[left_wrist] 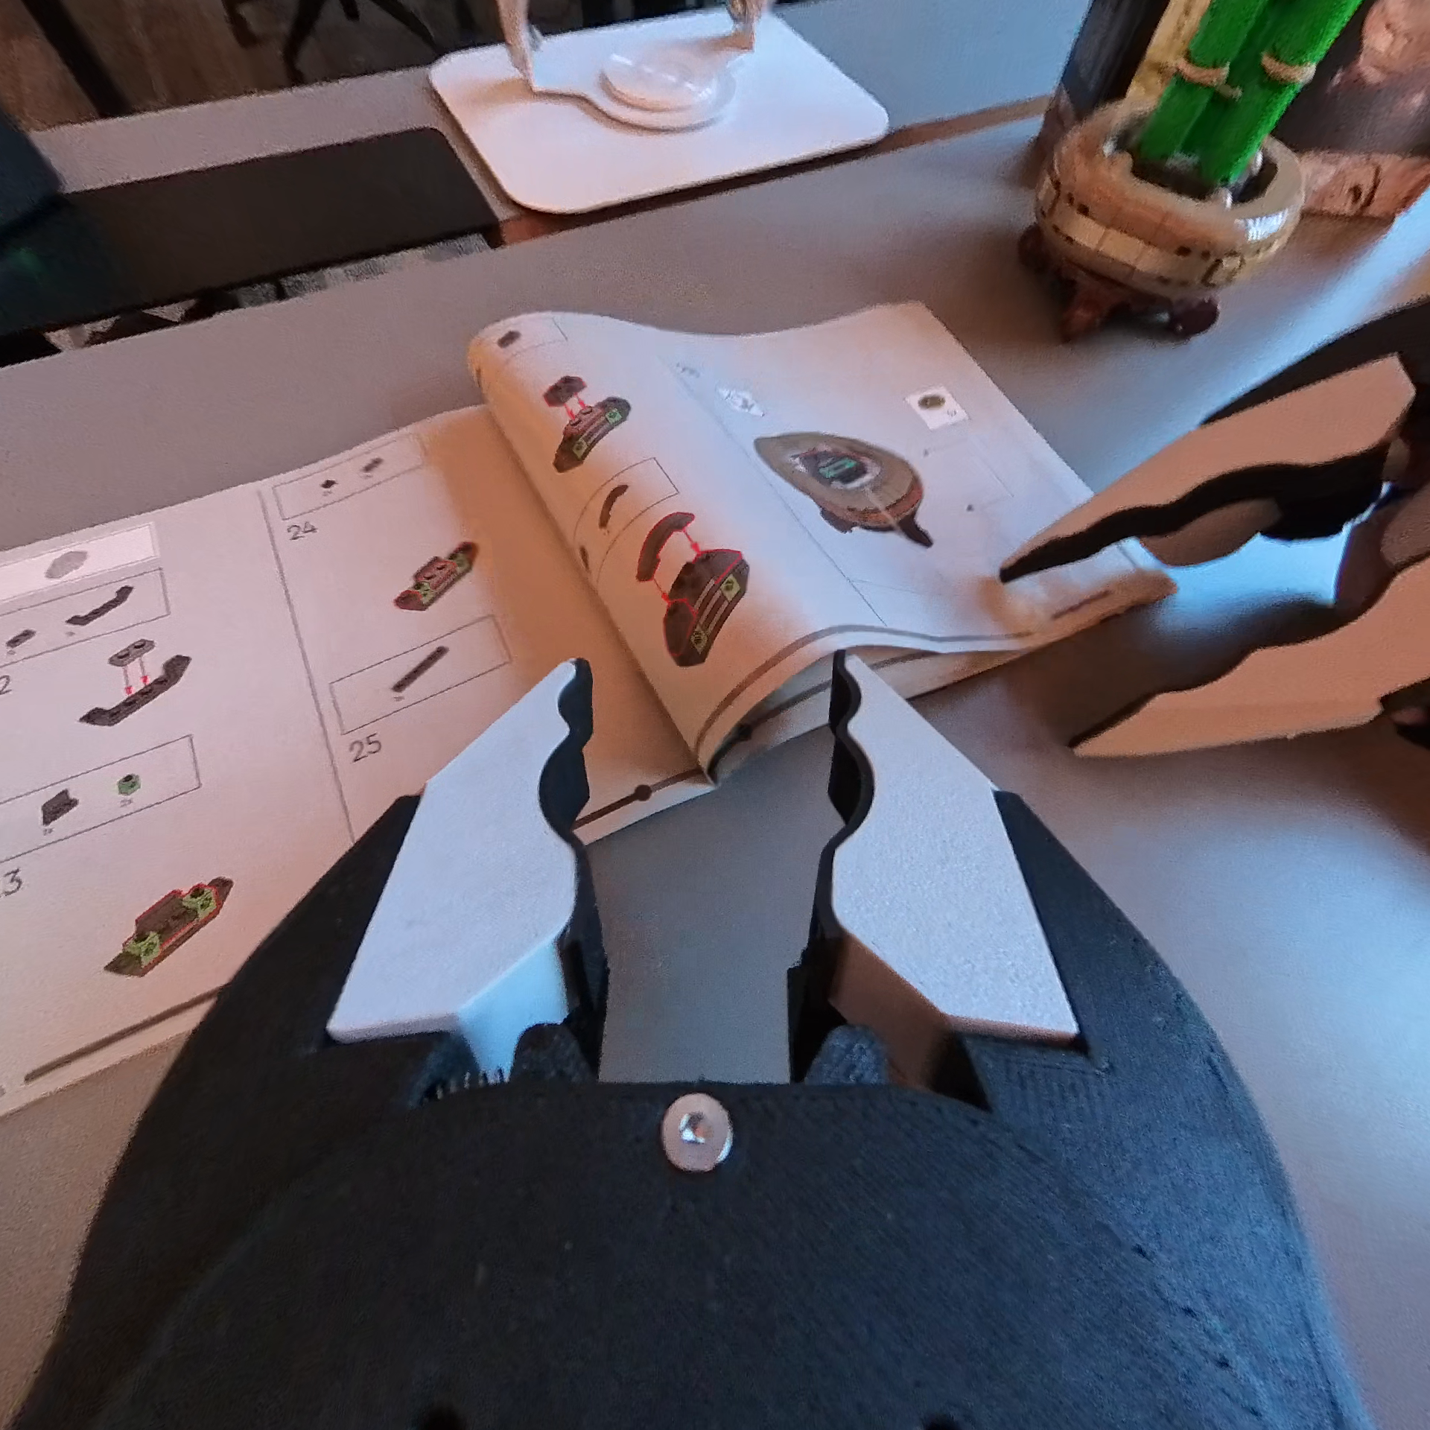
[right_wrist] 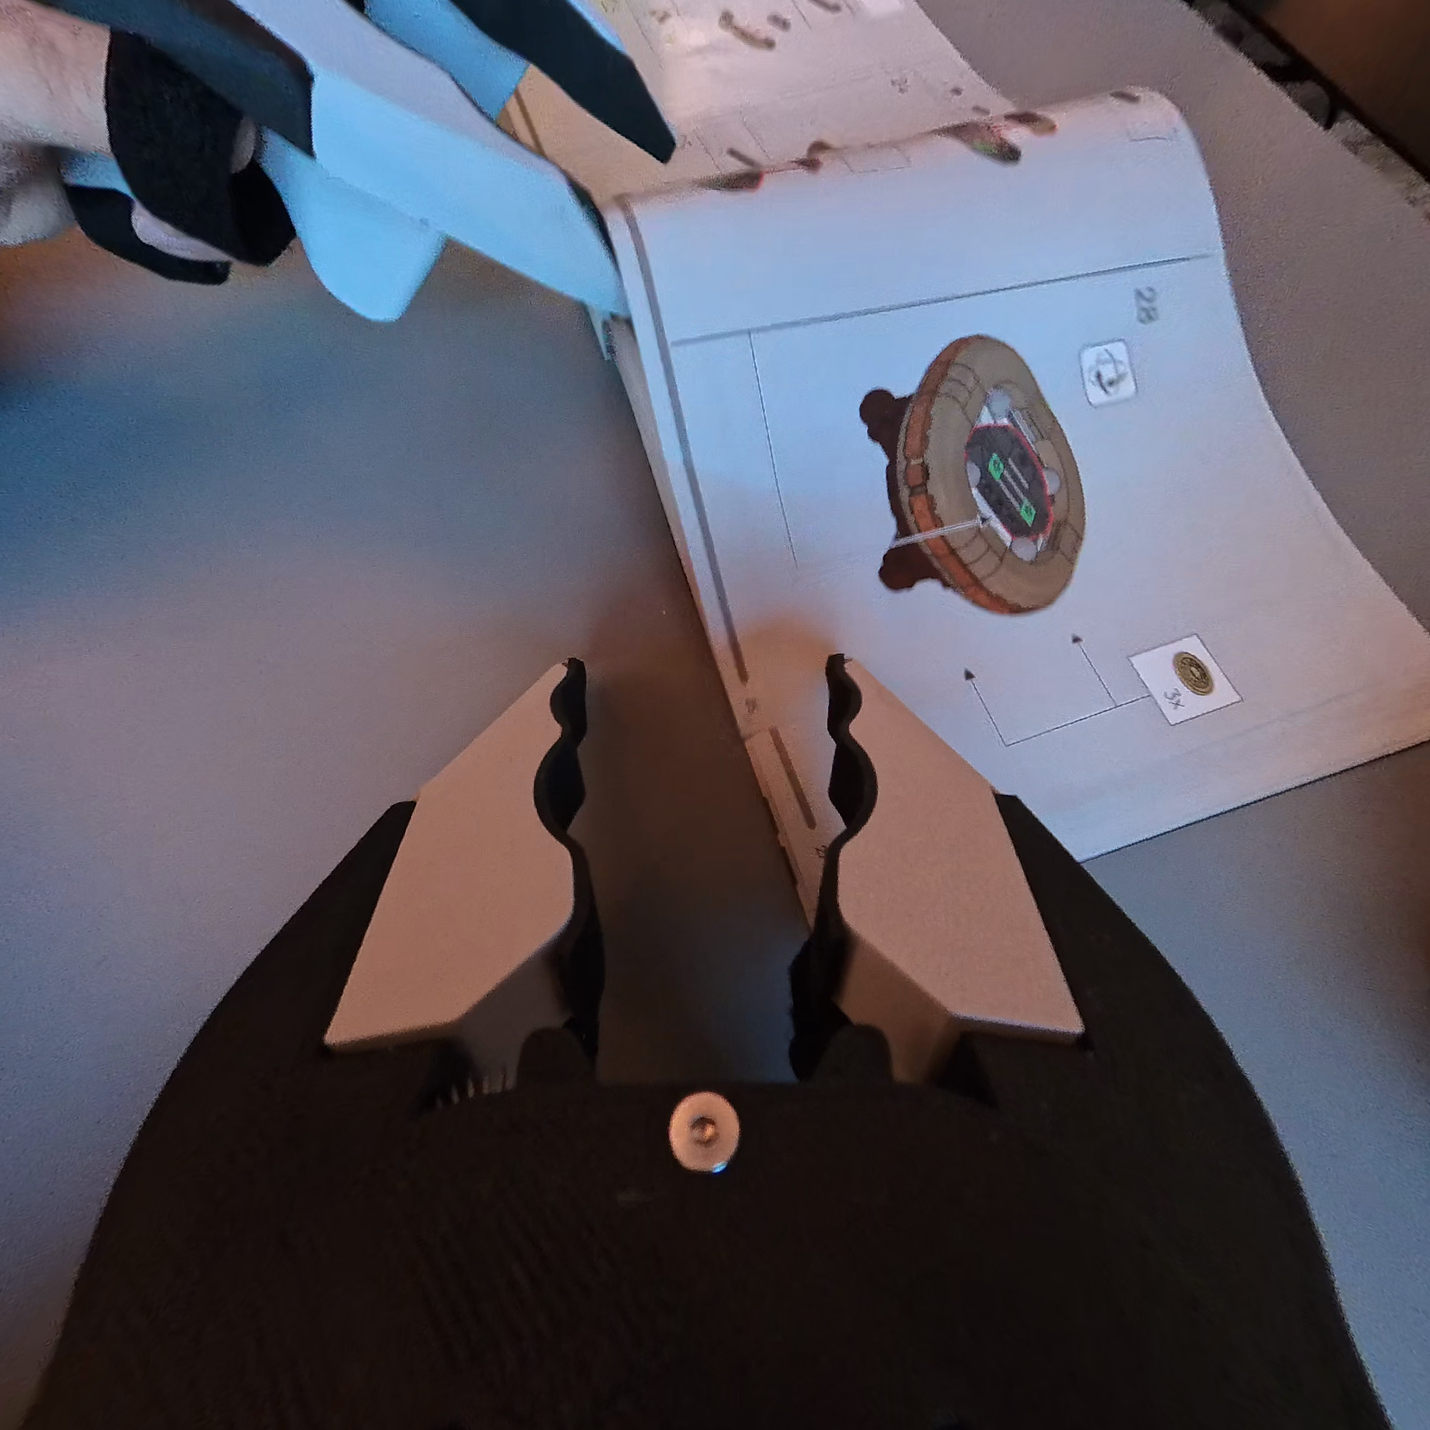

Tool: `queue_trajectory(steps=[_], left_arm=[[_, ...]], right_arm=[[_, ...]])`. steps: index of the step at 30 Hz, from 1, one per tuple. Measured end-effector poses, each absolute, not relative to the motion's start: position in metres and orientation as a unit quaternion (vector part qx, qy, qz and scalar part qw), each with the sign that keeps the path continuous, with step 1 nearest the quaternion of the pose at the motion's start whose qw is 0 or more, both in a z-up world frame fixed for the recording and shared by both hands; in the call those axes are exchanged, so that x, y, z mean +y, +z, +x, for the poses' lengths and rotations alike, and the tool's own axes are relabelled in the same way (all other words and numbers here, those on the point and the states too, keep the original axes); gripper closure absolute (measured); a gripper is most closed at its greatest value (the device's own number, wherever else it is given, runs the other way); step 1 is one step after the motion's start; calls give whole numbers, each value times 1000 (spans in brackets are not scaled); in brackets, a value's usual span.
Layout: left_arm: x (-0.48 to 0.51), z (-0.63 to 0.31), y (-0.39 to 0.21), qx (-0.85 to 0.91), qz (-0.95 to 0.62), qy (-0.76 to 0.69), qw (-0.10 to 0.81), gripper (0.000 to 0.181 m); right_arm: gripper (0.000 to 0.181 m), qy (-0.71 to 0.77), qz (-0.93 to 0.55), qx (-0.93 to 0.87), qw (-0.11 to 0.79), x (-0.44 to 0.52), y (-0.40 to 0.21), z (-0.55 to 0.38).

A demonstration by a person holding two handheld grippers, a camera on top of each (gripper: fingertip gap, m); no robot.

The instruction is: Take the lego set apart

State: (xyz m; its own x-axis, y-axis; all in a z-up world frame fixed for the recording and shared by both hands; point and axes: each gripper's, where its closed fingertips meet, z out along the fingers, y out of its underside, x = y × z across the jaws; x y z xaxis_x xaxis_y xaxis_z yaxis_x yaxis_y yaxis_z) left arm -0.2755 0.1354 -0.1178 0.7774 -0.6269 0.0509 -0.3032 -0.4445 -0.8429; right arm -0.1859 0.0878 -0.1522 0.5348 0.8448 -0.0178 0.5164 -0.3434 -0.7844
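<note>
The lego set is a green bamboo plant in a tan round pot on dark feet, standing at the far right of the grey table. An open instruction booklet lies in the middle, and it also shows in the right wrist view. My left gripper is open and empty above the booklet's near edge, by the spine. My right gripper is open, with the booklet's right-hand edge lying between its jaws. In the left wrist view the right gripper has one fingertip on the page corner.
A white tray with a clear stand sits at the back of the table. A dark box stands behind the plant. A black slab lies at the back left. The left gripper shows at the top left of the right wrist view.
</note>
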Motion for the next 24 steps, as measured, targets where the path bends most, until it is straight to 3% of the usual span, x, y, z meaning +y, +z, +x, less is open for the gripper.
queue_trajectory(steps=[6,11,18,24], left_arm=[[146,-318,-79,145,-810,-222,523,131],[155,-366,-84,46,-824,-224,518,143],[158,-390,-98,66,-855,-101,504,147],[150,-358,-64,153,-798,-46,581,150]], right_arm=[[117,195,-789,-424,401,88,-147,-172],[116,181,-792,-419,405,88,-145,-161],[117,172,-794,-429,395,87,-152,-161],[118,183,-801,-423,382,85,-156,-162]])
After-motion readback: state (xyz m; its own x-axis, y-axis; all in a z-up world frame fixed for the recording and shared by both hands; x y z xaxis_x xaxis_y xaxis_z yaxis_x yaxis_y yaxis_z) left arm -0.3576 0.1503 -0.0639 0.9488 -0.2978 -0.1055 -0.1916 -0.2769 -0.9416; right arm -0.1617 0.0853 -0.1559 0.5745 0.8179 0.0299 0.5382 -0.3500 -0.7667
